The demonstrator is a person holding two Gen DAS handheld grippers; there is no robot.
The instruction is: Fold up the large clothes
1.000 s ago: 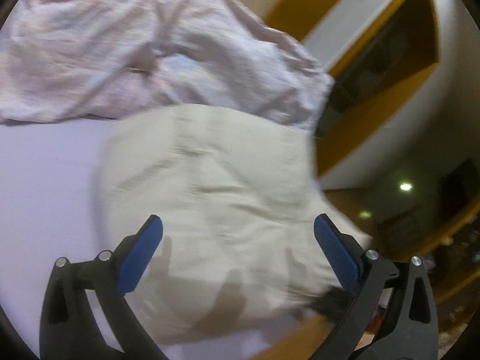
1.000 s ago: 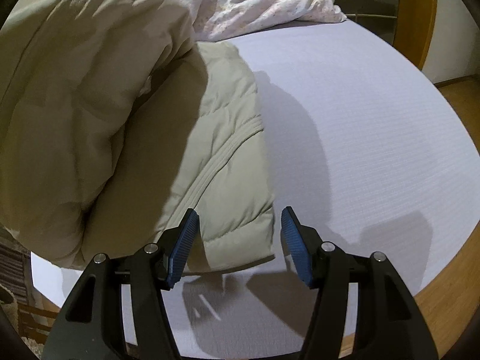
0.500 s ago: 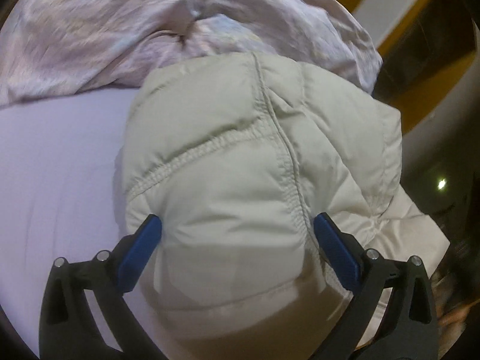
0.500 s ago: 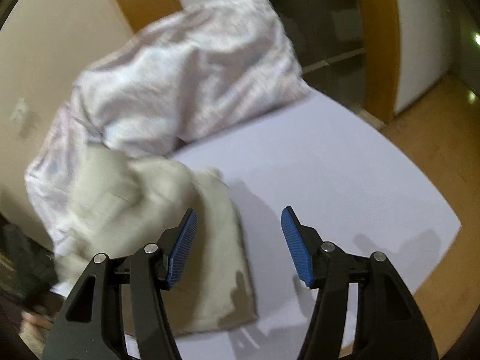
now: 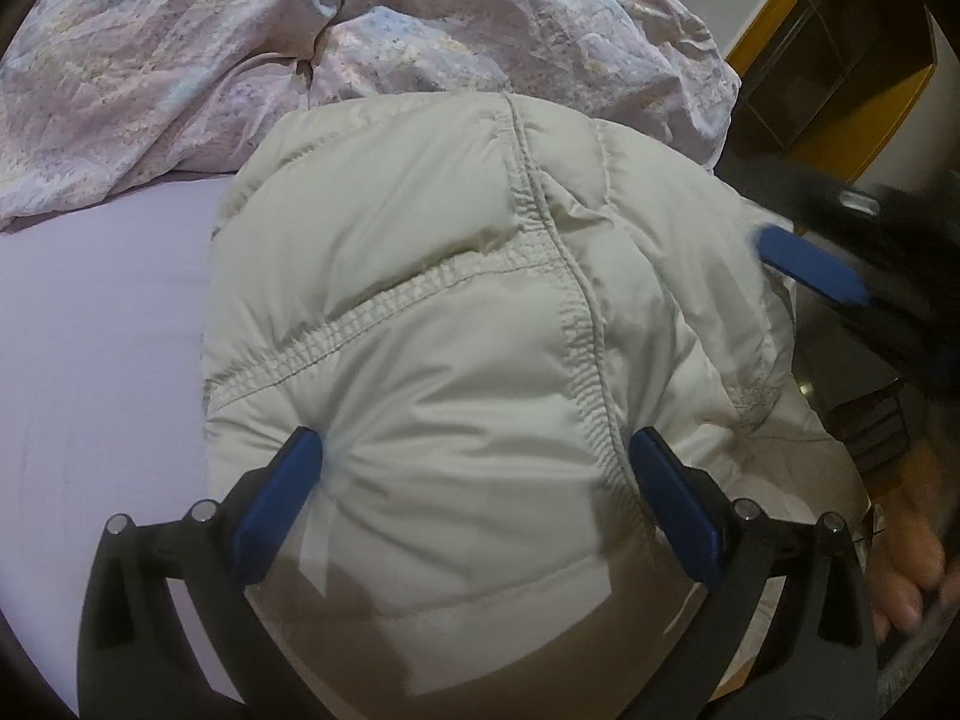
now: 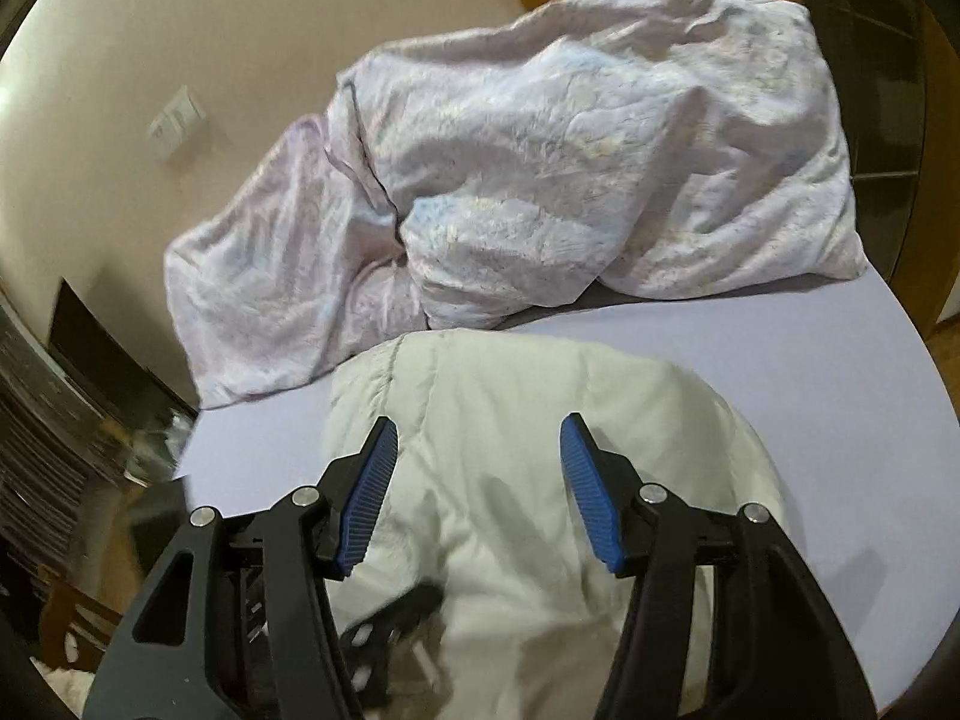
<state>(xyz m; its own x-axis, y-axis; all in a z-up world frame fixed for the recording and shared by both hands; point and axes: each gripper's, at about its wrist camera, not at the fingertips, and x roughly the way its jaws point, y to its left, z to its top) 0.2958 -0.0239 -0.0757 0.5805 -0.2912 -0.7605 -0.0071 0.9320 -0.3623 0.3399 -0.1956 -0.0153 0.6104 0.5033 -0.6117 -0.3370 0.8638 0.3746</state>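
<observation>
On the bed, our jacket lies bunched below the duvet. Our left claw presses on its near bulge, jaws apart astride it. Our right claw hovers above, half spread and empty after closing slightly.

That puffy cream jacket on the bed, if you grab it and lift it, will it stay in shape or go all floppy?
Probably floppy: the puffy jacket bulges in soft quilted mounds and slumps on the bed sheet. It looks light for its size. The smooth shell may slip between the left gripper pads, so the fold may spring open.
</observation>
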